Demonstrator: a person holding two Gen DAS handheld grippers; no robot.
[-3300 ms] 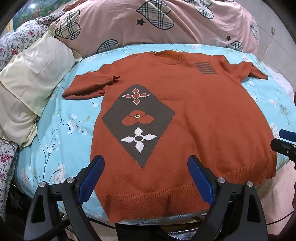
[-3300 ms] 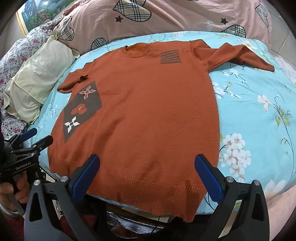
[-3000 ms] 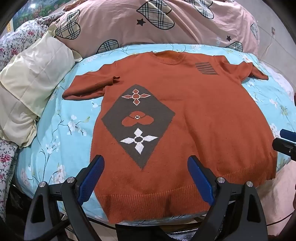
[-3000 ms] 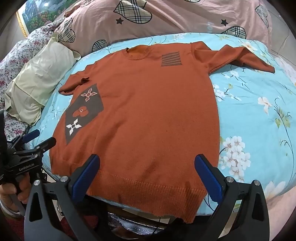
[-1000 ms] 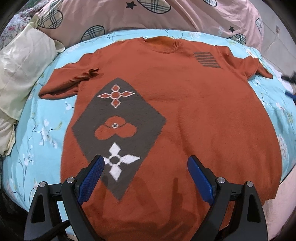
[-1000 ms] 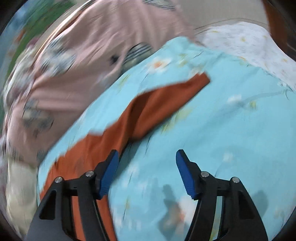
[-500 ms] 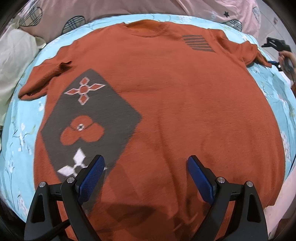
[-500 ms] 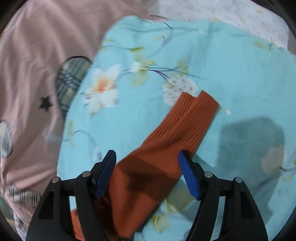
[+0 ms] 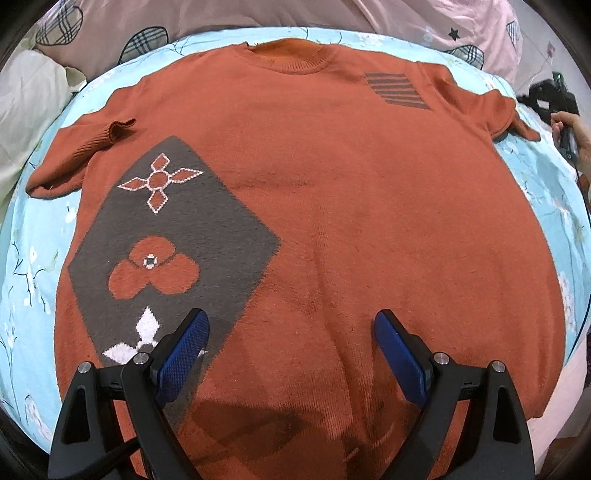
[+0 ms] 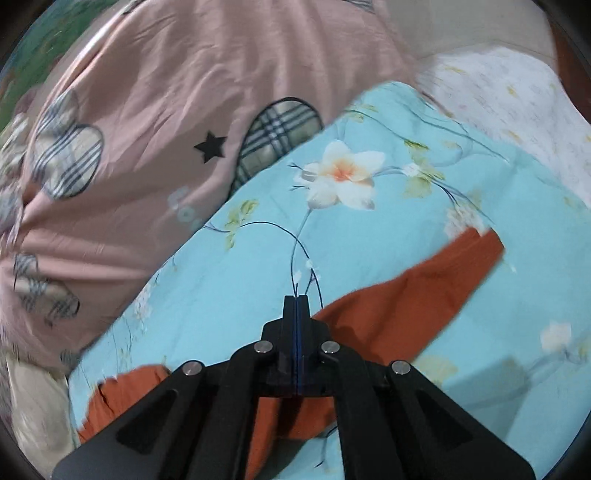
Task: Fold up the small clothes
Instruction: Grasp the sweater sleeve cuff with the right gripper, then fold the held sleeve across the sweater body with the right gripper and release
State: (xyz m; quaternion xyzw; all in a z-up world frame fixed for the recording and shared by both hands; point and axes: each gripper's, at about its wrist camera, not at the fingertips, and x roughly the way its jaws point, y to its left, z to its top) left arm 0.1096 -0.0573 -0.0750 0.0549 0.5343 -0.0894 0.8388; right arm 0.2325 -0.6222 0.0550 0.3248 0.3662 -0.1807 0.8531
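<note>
No readable brand, label or writing in either current view. Orange sweater (image 9: 332,206) lay flat, front up, on the bed's light-blue floral sheet (image 9: 22,266), collar toward the pink heart-print quilt (image 9: 221,18). Grey diamond patch (image 9: 173,236) with flower motifs sat on its lower left in the left wrist view; grey stripe block (image 9: 397,90) near the upper right shoulder. Cream pillow (image 9: 26,96) at far left.

Left tool (image 9: 291,343) hung over the sweater's lower body, pads spread wide, nothing between them, hem under the tool body. Compared with half a second before, this view barely changed; the diamond patch sat slightly more toward centre.

Right tool (image 10: 298,299) was pressed fully together, blue pads meeting with no gap. The sleeve (image 10: 406,306) ran from under the tool out to lower right, cuff lying on the sheet; no fabric showed between the tips, and whether any was caught lower in the jaws could not be told. Half a second before, this tool was spread with the sleeve between its pads; now it was clamped shut and the cuff lay off to the right of the tips. In the left wrist view the right tool showed at far right beside the sleeve end, held by a hand (image 9: 576,129).
</note>
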